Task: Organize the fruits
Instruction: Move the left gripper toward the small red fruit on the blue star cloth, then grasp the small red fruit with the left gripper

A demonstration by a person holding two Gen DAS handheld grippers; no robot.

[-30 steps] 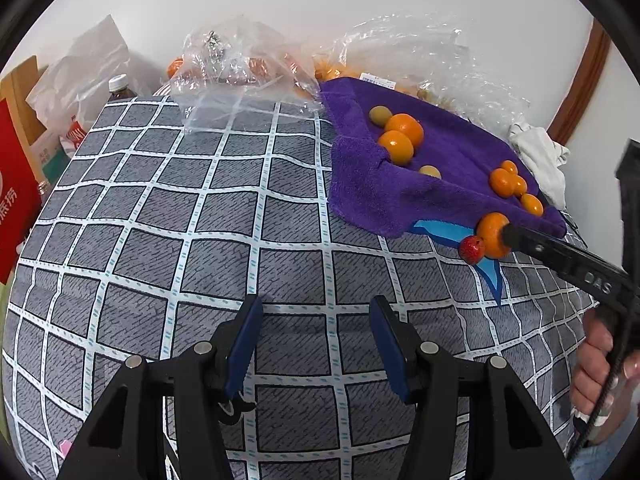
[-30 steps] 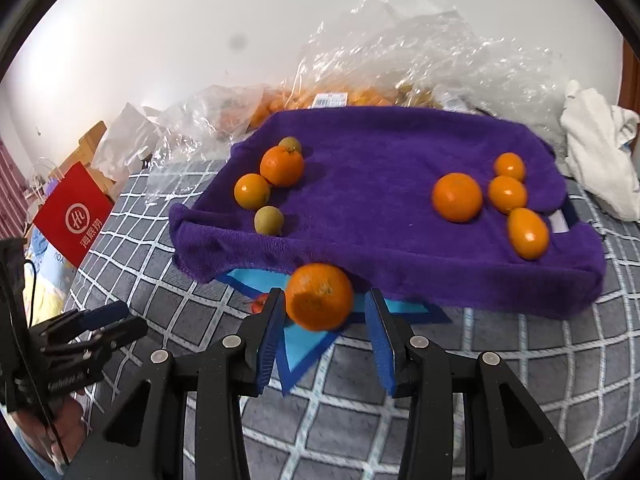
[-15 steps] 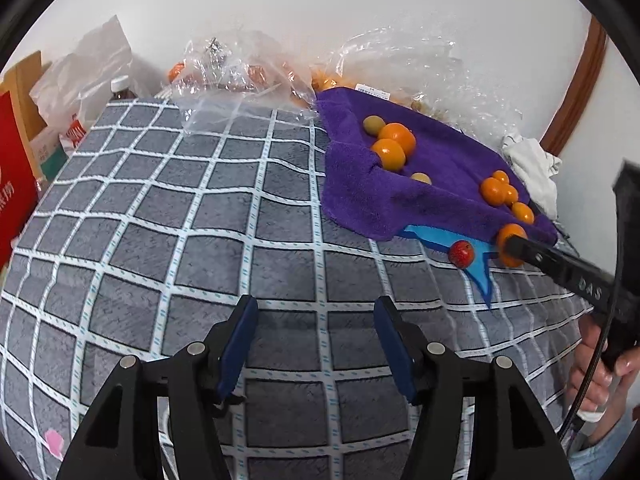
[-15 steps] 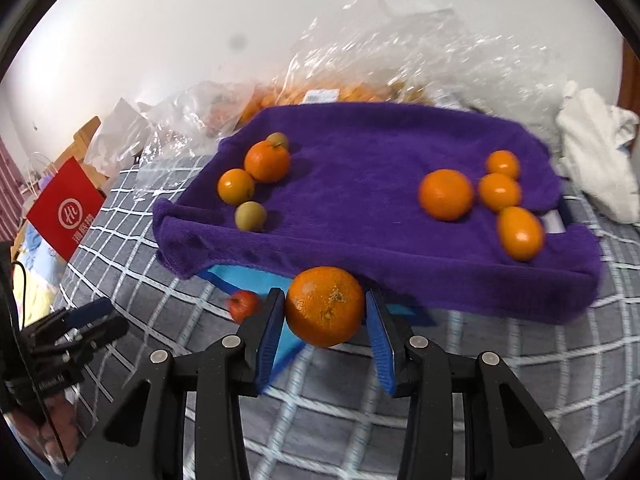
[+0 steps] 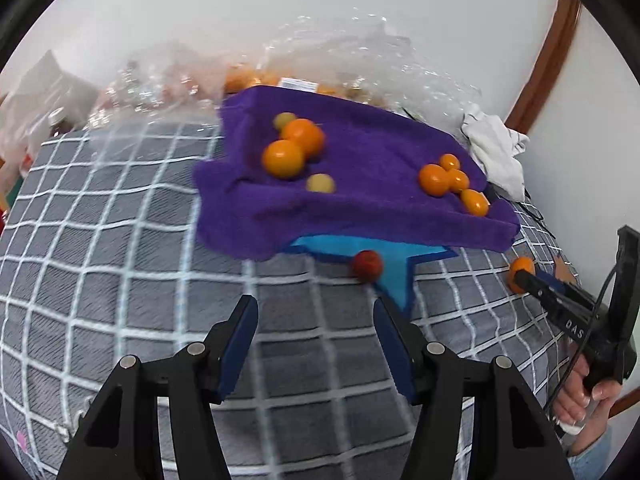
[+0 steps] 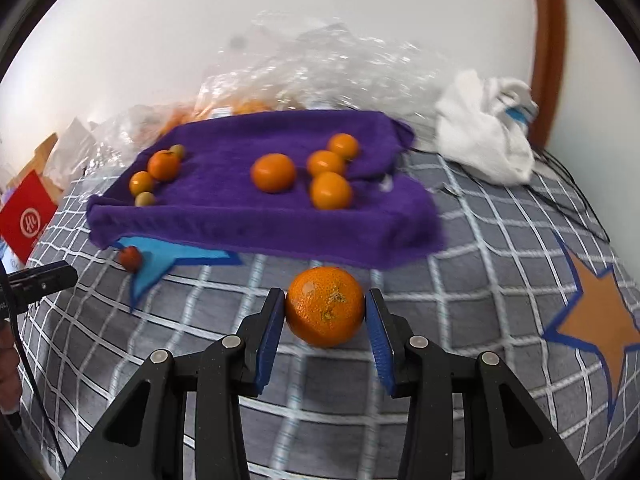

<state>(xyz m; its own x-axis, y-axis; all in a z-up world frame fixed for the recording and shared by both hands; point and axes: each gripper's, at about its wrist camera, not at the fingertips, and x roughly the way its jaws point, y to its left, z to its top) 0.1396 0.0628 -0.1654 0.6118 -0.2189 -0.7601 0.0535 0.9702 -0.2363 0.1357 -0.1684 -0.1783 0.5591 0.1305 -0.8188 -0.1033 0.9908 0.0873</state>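
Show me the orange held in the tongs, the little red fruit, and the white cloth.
orange point(image 6: 325, 312): right wrist view, middle of its front face.
red fruit point(image 5: 367, 265): left wrist view, centre of its skin.
white cloth point(image 6: 486, 142): right wrist view, middle of the crumpled bundle.

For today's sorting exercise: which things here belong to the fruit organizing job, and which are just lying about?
Part of the job:
- orange, gripped in the right tool
- purple towel holding sorted fruit
- small red fruit
- left tool, open and empty

Just lying about:
- white cloth
- clear plastic bags
- red bag
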